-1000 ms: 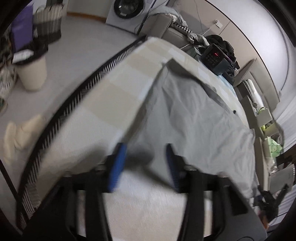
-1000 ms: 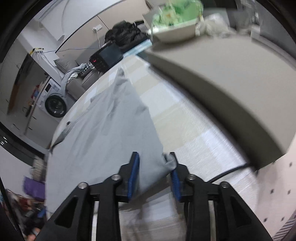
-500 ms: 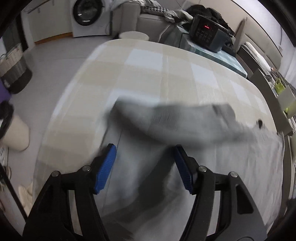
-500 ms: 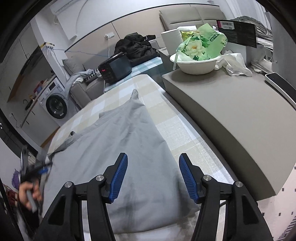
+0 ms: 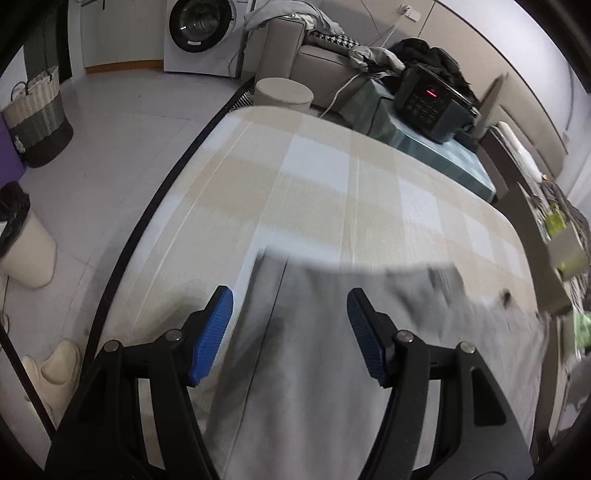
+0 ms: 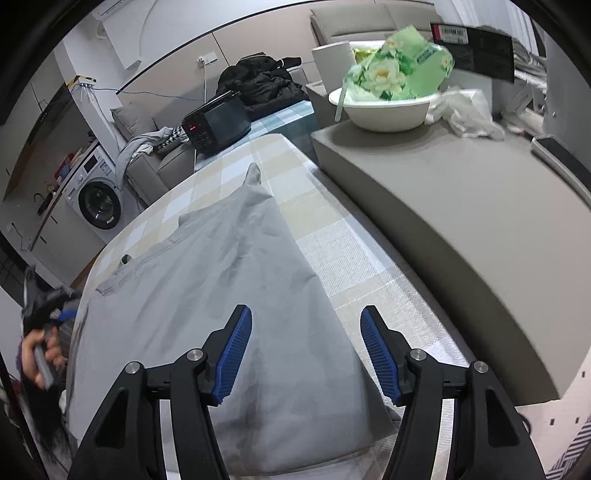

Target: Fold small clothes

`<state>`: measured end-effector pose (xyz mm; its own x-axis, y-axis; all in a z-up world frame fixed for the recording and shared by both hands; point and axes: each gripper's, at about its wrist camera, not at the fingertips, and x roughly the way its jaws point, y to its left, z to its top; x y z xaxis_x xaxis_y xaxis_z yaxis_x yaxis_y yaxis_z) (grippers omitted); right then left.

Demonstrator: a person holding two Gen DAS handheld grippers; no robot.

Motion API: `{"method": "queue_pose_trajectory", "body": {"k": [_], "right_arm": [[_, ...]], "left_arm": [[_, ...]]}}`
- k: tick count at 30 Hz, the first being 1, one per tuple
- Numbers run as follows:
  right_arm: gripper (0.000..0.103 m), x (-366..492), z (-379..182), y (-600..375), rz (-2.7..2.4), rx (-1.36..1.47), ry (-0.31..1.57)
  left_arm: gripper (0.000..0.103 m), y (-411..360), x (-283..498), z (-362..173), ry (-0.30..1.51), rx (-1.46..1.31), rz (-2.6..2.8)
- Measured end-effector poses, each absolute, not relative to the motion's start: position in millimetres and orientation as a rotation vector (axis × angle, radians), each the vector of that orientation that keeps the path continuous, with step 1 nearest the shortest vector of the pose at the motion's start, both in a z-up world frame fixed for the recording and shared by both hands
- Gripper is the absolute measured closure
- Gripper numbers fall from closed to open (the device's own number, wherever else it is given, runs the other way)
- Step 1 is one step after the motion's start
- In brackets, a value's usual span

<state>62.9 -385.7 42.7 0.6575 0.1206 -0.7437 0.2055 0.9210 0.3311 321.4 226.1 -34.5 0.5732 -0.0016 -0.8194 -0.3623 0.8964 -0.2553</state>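
Left wrist view, from left edge: wicker basket (image 5: 37, 118) on floor, pale bin (image 5: 26, 254) with black liner below it, cream slippers (image 5: 59, 369) at lower left. Washer (image 5: 201, 33) at top, round stool (image 5: 284, 94) just beyond far end of checked counter (image 5: 314, 177). Left gripper (image 5: 290, 328) over near part of counter, blue pads wide apart, clamped on nothing. Grey garment (image 5: 332, 387) spread flat beneath and between pads, far edge blurred, running across counter toward right; small dark spot (image 5: 506, 295) near its right end, too blurred to identify. Black appliance (image 5: 428, 101) with red display on teal-covered surface past counter's far right.

Right wrist view, from left edge: hand (image 6: 37, 354) holding left gripper (image 6: 55, 314) at far left, beside garment's edge; whether it is apart or together cannot be told here. Washer (image 6: 98, 199) behind. Garment (image 6: 221, 295) lying on counter (image 6: 332, 251), smooth with light creases, narrowing to a point at far end. Right gripper (image 6: 306, 354) above garment's near right part, pads wide apart, nothing held; left pad over cloth, right pad over bare counter just beside cloth's right edge. Black appliance (image 6: 218, 123) beyond counter. Raised grey ledge (image 6: 461, 206) along counter's right side, carrying white bowl (image 6: 388, 110) with green floral packet (image 6: 399, 70) in it and crumpled clear plastic (image 6: 465, 114) beside it.
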Motion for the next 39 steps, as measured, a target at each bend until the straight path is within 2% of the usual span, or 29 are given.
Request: {"method": "queue_pose_trajectory", "body": {"k": [4, 8, 10, 12, 15, 16, 17, 18, 19, 21, 23, 26, 29, 31, 34, 35, 38, 39], "right_arm": [[0.04, 55.9, 32.8, -398.0, -0.039, 0.493, 0.871], [0.04, 36.1, 21.1, -417.3, -0.034, 0.596, 0.88], [0.041, 21.9, 12.6, -429.8, -0.025, 0.658, 0.892], [0.04, 10.6, 11.9, -435.9, -0.01, 0.686, 0.877], [0.041, 3.3, 9.7, -433.9, 0.054, 0.705, 0.869], [0.044, 3.3, 8.7, -431.6, 0.069, 0.715, 0.864], [0.06, 5.4, 5.8, -428.5, 0.089, 0.733, 0.878], [0.07, 8.9, -0.2, -424.9, 0.127, 0.764, 0.899], [0.074, 10.9, -4.1, -421.9, 0.146, 0.788, 0.898], [0.093, 13.1, -5.5, -414.5, 0.15, 0.781, 0.905], [0.095, 8.0, 3.3, -412.6, 0.161, 0.767, 0.852], [0.095, 0.6, 10.7, -413.8, 0.169, 0.741, 0.822], [0.089, 2.6, -6.7, -419.7, 0.154, 0.818, 0.887], [0.081, -0.8, -13.8, -424.0, 0.193, 0.904, 0.866], [0.062, 1.6, -8.5, -419.5, 0.23, 0.914, 0.829], [0.06, 4.6, -7.0, -416.1, 0.229, 0.905, 0.817], [0.062, 18.2, -4.5, -402.2, 0.172, 0.839, 0.815], [0.073, 23.0, -4.3, -397.6, 0.15, 0.821, 0.82]], "left_arm": [[0.037, 203.2, 255.8, -29.4, 0.948, -0.415, 0.16], [0.019, 152.7, 213.7, -23.2, 0.961, -0.356, 0.077], [0.015, 123.7, 204.3, -22.0, 0.965, -0.34, -0.001], [0.001, 95.3, 194.9, -21.9, 0.964, -0.325, -0.079], [0.001, 54.0, 185.0, -25.9, 0.965, -0.323, -0.169], [0.001, 41.7, 182.9, -28.1, 0.976, -0.318, -0.191], [0.001, 29.3, 182.0, -32.0, 0.989, -0.313, -0.203], [0.001, 18.1, 179.7, -34.3, 1.0, -0.307, -0.21], [0.001, 7.7, 176.2, -35.9, 1.006, -0.302, -0.221], [0.001, -6.8, 169.3, -37.8, 1.013, -0.291, -0.238], [0.001, -19.3, 159.9, -38.0, 1.019, -0.27, -0.244], [0.001, -29.5, 150.4, -40.9, 1.029, -0.245, -0.25], [0.001, -32.7, 155.0, -49.3, 1.051, -0.223, -0.252], [0.001, -35.0, 158.8, -53.6, 1.055, -0.218, -0.265], [0.001, -44.3, 160.3, -58.8, 1.06, -0.193, -0.284], [0.001, -47.6, 162.2, -61.8, 1.068, -0.18, -0.285], [0.001, -59.0, 163.8, -66.1, 1.056, -0.099, -0.259], [0.001, -62.3, 163.2, -66.7, 1.053, -0.073, -0.252]]}}
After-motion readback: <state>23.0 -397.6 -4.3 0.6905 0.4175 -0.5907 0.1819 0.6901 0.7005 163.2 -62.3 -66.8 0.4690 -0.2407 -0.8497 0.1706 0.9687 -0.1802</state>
